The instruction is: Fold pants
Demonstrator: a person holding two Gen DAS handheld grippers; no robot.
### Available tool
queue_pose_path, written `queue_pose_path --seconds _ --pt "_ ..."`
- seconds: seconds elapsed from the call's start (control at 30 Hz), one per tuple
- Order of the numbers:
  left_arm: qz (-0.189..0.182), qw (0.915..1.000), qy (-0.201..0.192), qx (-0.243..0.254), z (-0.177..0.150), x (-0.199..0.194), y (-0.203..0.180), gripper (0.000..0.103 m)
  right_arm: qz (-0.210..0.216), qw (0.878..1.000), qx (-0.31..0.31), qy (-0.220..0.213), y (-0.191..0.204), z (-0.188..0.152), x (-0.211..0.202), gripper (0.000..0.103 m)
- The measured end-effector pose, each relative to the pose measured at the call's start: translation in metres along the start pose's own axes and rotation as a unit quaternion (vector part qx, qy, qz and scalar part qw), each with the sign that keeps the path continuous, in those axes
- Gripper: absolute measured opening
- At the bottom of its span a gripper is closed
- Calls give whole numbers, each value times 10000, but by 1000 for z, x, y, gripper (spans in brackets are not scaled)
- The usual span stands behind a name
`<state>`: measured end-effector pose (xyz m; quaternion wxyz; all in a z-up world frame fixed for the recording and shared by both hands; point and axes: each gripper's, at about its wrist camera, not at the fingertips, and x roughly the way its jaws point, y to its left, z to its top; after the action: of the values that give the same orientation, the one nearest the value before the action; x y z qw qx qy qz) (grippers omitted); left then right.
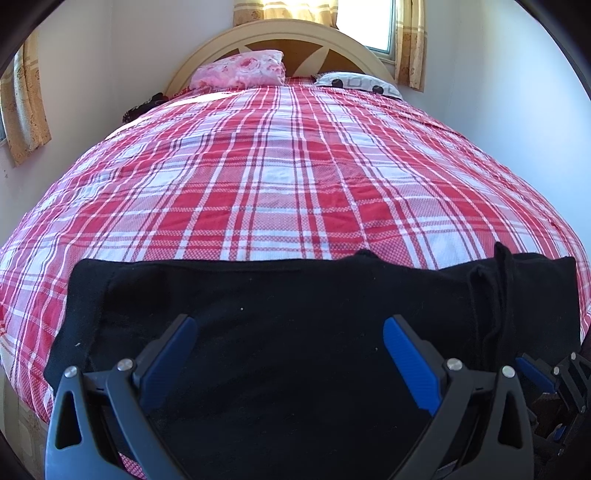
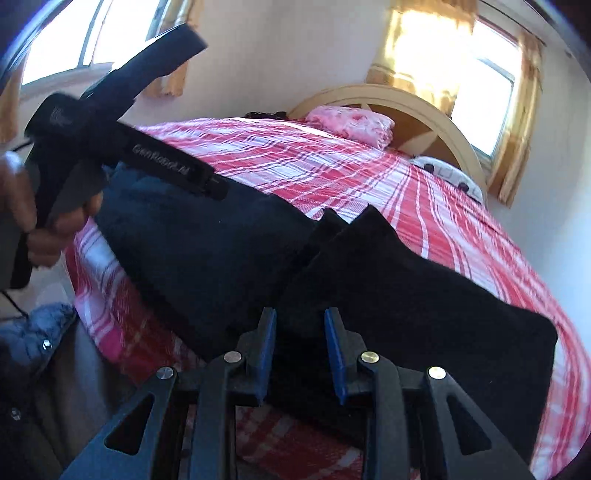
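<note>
Black pants (image 1: 280, 295) lie folded across the near edge of the bed, a loose fold standing up at their right end. My left gripper (image 1: 290, 325) hovers over their middle, open wide, with nothing between its blue pads (image 1: 410, 365). In the right wrist view the pants (image 2: 207, 236) run from left to right, and my right gripper (image 2: 300, 319) is at their near edge. Its jaws stand narrow, and black cloth fills the gap between the pads (image 2: 266, 343). The right gripper (image 1: 546, 376) also shows at the lower right of the left wrist view.
The bed has a red and white plaid cover (image 1: 280, 177), a pink pillow (image 1: 240, 70) and a white patterned pillow (image 1: 358, 83) at the headboard (image 1: 295, 29). A hand (image 2: 48, 229) holds the left gripper's handle. Walls close in on both sides.
</note>
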<state>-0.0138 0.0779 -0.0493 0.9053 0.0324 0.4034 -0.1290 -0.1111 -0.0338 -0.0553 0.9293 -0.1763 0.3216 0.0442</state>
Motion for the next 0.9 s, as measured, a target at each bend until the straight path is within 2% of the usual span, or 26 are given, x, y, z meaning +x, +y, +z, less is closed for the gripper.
queue_pose_path --seconds 0.1,0.3,0.37,0.47,0.57,0.6,0.63,0.77,0.83,0.9 --pt "-9 10000 25 -13 0 -1 1 103 81 9999 -122 6 -1 -3 -2 29" --pt "11 10000 -18 -2 1 -4 1 103 569 9982 -98 141 -17 -7 -5 29" --pt "24 10000 -9 1 0 -4 1 103 491 9980 -384 123 -13 -8 -6 30" --pt "10 10000 6 -12 0 -5 1 103 -27 9973 -724 83 -6 -6 0 30" --pt "20 10000 -14 -11 1 -7 1 103 -232 9957 -893 -31 0 1 6 30" --pt "28 10000 -38 1 1 -9 1 103 -234 9965 -801 -35 -1 4 8 25" --pt "39 10000 -58 4 2 -10 1 103 -93 9983 -583 -4 -5 7 10 12" --pt "48 9999 -73 -71 3 -10 5 103 315 9992 260 28 -27 15 5 7" --pt "20 9999 -33 -122 3 -8 6 103 641 9957 662 -134 -38 18 -4 7" --pt "-32 9999 9 -158 3 -7 6 103 924 9926 711 -329 -36 22 -15 7"
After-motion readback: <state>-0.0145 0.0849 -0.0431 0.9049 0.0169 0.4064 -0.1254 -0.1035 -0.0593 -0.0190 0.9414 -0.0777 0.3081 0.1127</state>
